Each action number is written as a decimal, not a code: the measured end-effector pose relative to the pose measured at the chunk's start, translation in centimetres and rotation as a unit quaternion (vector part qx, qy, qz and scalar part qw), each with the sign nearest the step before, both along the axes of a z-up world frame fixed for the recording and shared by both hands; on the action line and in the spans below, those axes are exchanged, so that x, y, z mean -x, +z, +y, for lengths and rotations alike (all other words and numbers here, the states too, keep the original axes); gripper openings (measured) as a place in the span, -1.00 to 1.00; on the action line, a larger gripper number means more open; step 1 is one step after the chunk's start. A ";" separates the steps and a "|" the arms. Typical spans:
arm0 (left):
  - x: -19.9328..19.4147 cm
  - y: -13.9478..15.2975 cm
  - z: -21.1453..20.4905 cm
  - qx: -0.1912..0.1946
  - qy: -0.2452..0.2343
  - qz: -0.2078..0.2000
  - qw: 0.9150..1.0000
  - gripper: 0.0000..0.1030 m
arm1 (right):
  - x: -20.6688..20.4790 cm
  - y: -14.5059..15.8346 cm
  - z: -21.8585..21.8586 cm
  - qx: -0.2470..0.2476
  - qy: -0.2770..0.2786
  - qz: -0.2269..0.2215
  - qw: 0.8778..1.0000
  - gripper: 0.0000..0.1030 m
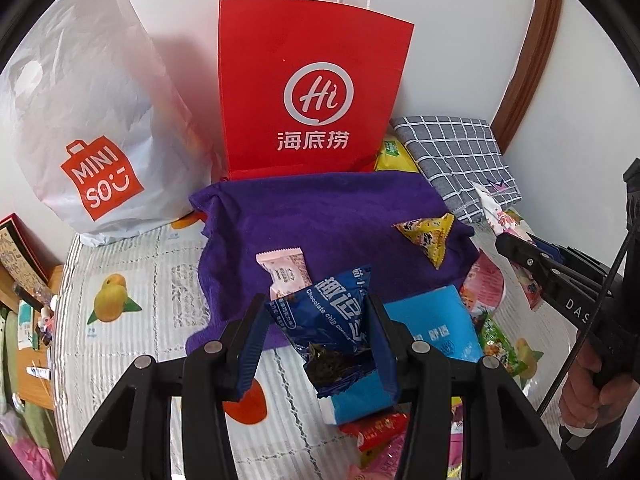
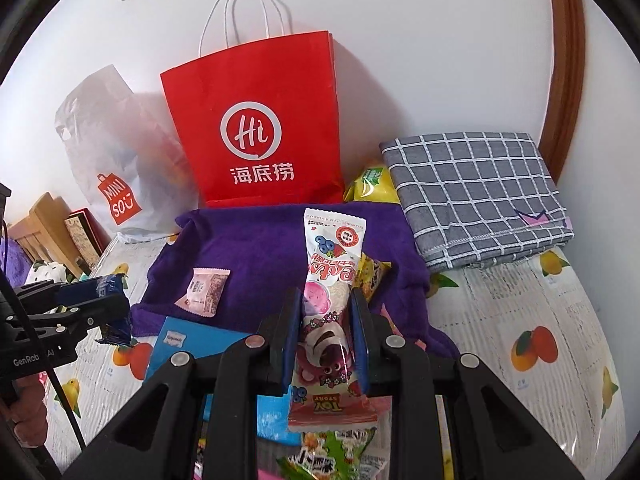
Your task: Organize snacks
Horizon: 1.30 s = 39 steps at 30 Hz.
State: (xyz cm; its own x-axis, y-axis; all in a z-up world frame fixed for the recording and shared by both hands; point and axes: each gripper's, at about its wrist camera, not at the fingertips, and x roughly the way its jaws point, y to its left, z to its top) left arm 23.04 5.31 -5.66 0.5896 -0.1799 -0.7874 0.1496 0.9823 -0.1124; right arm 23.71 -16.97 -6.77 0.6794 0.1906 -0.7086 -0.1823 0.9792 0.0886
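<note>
My left gripper (image 1: 316, 312) is shut on a dark blue chocolate-chip cookie packet (image 1: 332, 320) and holds it above the near edge of a purple towel (image 1: 328, 220). My right gripper (image 2: 326, 308) is shut on a long pink-and-white Lotso snack packet (image 2: 330, 292), held upright over the towel (image 2: 256, 248). On the towel lie a small pink packet (image 1: 285, 274), also in the right wrist view (image 2: 204, 290), and a yellow triangular packet (image 1: 430, 236). A red paper bag (image 1: 308, 88) stands behind the towel.
A white Miniso bag (image 1: 88, 120) stands at the left of the red bag. A folded grey checked cloth (image 2: 476, 196) lies at the right, with a yellow-green bag (image 2: 370, 184) beside it. A light blue box (image 1: 432, 324) and several loose packets lie near me.
</note>
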 end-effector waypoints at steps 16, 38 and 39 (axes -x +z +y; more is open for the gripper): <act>-3.5 -0.6 2.0 -0.022 0.022 0.004 1.000 -0.10 | -4.9 0.1 1.4 0.002 0.029 -0.001 1.000 -0.54; -8.0 -4.3 1.8 -0.029 0.041 0.044 0.998 -0.10 | -9.6 -5.0 4.4 0.014 0.088 0.064 0.994 -0.54; -8.1 -4.5 1.7 -0.029 0.041 0.045 0.998 -0.10 | -9.8 -5.3 4.4 0.015 0.087 0.070 0.994 -0.54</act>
State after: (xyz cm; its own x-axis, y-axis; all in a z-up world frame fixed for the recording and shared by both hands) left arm 31.18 7.04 -10.17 0.5269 -0.0871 -0.8455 0.0603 0.9961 -0.0650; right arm 33.48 -12.55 -12.07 0.5321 0.2740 -0.8011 -0.3379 0.9363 0.0958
